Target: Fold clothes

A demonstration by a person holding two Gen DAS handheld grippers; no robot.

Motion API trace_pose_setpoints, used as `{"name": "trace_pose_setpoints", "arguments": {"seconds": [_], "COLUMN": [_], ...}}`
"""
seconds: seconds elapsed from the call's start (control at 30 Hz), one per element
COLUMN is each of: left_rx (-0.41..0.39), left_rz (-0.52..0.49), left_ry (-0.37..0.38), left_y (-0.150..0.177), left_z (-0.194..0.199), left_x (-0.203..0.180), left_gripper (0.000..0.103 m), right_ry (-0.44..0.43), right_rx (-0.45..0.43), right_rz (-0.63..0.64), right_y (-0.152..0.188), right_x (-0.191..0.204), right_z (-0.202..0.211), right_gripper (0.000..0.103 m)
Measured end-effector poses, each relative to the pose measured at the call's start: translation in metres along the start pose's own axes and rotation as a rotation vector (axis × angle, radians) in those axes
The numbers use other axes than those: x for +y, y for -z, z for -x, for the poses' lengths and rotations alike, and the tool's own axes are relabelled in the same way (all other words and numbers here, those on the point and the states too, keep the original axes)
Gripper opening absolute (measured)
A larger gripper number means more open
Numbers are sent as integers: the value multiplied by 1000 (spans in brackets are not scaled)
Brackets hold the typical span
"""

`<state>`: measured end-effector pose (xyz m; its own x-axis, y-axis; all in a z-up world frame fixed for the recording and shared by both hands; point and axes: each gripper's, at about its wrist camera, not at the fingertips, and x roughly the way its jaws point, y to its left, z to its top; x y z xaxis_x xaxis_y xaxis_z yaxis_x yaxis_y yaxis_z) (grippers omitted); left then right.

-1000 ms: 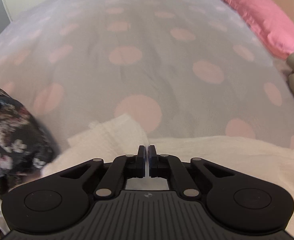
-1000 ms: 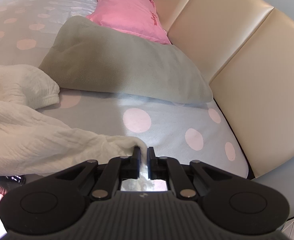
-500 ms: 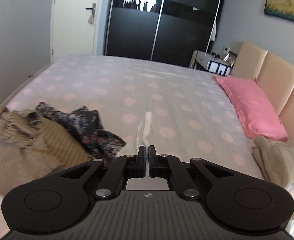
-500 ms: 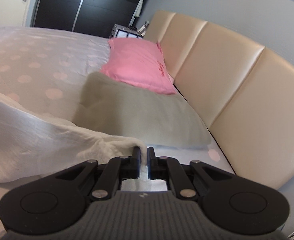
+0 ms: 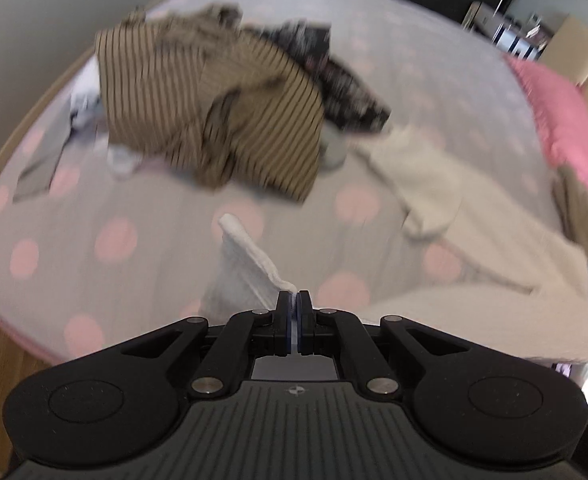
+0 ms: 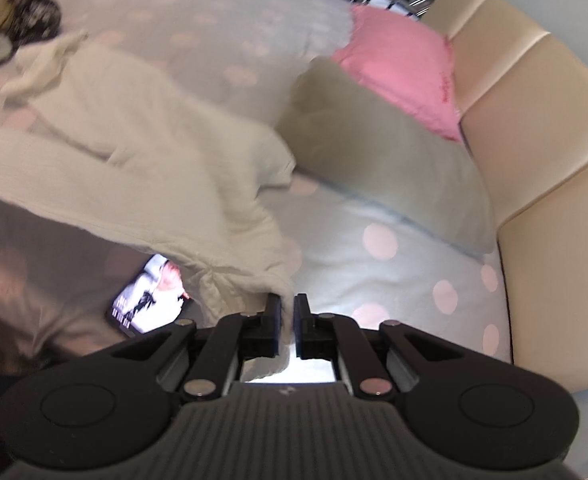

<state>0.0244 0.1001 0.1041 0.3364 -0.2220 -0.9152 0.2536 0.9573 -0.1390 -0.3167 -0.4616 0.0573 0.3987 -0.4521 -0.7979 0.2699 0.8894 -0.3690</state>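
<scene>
A white crinkled garment hangs stretched between my two grippers above the bed. My left gripper is shut on one corner of it, and a flap sticks out ahead of the fingers. My right gripper is shut on another corner, with cloth bunched between the fingers. The garment's body and a sleeve trail down onto the bedspread, also seen in the right wrist view.
The bed has a grey cover with pink dots. A striped tan garment and a dark floral one lie heaped at the far side. A pink pillow, grey pillow, beige headboard and a magazine lie at right.
Both grippers have lifted and tilted down over the bed, raising the white garment. The view has swung from the room's far wall to the bedspread and the clothes heap.
</scene>
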Motion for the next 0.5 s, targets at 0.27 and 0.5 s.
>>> {"name": "trace_pose_setpoints", "arguments": {"seconds": [0.27,0.5], "left_rx": [326,280], "left_rz": [-68,-98], "left_ry": [73,93], "left_y": [58,49], "left_z": [-44,-48], "left_x": [1,0], "left_gripper": [2,20], "right_ry": [-38,-51], "right_rx": [108,121], "right_rz": [86,108], "right_y": [2,-7], "right_x": [14,22], "right_z": [-11,-16], "right_gripper": [29,37]}}
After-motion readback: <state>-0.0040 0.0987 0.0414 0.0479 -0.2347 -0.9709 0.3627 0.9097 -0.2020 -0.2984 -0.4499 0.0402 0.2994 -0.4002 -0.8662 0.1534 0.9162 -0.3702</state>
